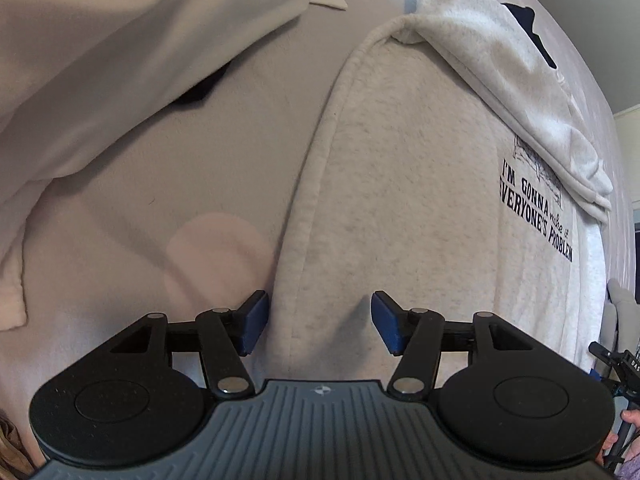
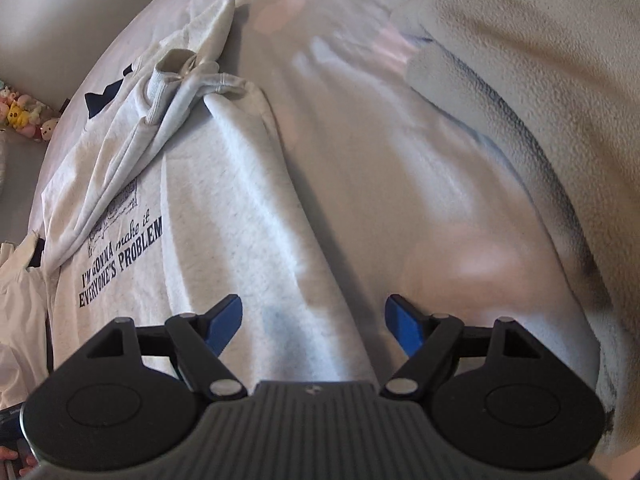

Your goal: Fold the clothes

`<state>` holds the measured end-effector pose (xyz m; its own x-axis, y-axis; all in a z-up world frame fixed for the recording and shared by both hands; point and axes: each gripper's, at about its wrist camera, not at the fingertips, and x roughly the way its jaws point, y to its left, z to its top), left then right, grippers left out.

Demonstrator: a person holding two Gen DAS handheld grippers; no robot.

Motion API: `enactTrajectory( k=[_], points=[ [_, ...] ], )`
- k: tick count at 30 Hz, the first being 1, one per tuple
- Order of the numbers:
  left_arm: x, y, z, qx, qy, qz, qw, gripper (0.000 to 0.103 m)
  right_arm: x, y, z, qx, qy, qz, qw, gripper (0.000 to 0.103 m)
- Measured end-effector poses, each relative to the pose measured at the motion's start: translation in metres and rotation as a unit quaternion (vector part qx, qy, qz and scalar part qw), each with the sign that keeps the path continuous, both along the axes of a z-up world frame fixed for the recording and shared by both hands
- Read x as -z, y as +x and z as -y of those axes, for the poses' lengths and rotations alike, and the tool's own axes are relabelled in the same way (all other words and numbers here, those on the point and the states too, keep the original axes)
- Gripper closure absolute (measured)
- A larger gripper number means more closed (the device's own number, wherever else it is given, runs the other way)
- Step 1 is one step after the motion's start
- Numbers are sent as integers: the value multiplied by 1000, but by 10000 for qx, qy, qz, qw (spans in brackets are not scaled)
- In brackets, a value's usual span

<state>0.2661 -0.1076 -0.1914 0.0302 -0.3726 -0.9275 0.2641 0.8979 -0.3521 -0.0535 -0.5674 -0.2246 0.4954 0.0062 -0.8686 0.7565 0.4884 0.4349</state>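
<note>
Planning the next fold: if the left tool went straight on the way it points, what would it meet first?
Most likely the folded edge of the grey sweatshirt, which lies directly below the open left tool; nothing shows between them, though depth is unclear.

The pale grey fleece sweatshirt with dark printed lettering [image 1: 420, 184] looks soft, nubbly and matt, its sleeve cuff ribbed. The smooth pale bed sheet [image 2: 380, 140] under it is fine woven cloth with a faint sheen. At upper right, the cream blanket [image 2: 540, 60] looks coarse and fuzzy. The left hand-held gripper [image 1: 318, 322] is matt black plastic with blue rubbery pads [image 1: 254, 320] and shiny metal pivot pins.
</note>
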Motion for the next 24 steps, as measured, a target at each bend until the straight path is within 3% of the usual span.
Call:
enactTrajectory(
  k=[7, 9, 11, 12, 14, 17, 24],
  points=[
    [1, -12, -2, 139, 63, -271, 9995, 49, 2, 8, -16, -541, 254, -545, 9967, 24],
    [1, -15, -3, 163, 74, -376, 9991, 50, 0, 7, -19, -625, 382, -652, 9952, 33],
    [-1, -21, -2, 280, 91, -384, 9988, 60, -3, 3, -23, -674, 450, -667, 9945, 54],
    [-2, -24, -1, 338, 103, -355, 9987, 64, -5, 0, -25, -664, 459, -627, 9948, 59],
    [-7, -27, -3, 330, 56, -289, 9990, 78, -10, -6, -28, -647, 481, -511, 9954, 79],
    [-16, -29, -11, 182, -297, -118, 9993, 88, -19, -16, -31, -591, 485, -216, 9968, 92],
    [-34, -23, -32, -434, -1024, 314, 9933, 91, -44, -24, -19, -231, 190, 481, 9984, 96]
  ],
)
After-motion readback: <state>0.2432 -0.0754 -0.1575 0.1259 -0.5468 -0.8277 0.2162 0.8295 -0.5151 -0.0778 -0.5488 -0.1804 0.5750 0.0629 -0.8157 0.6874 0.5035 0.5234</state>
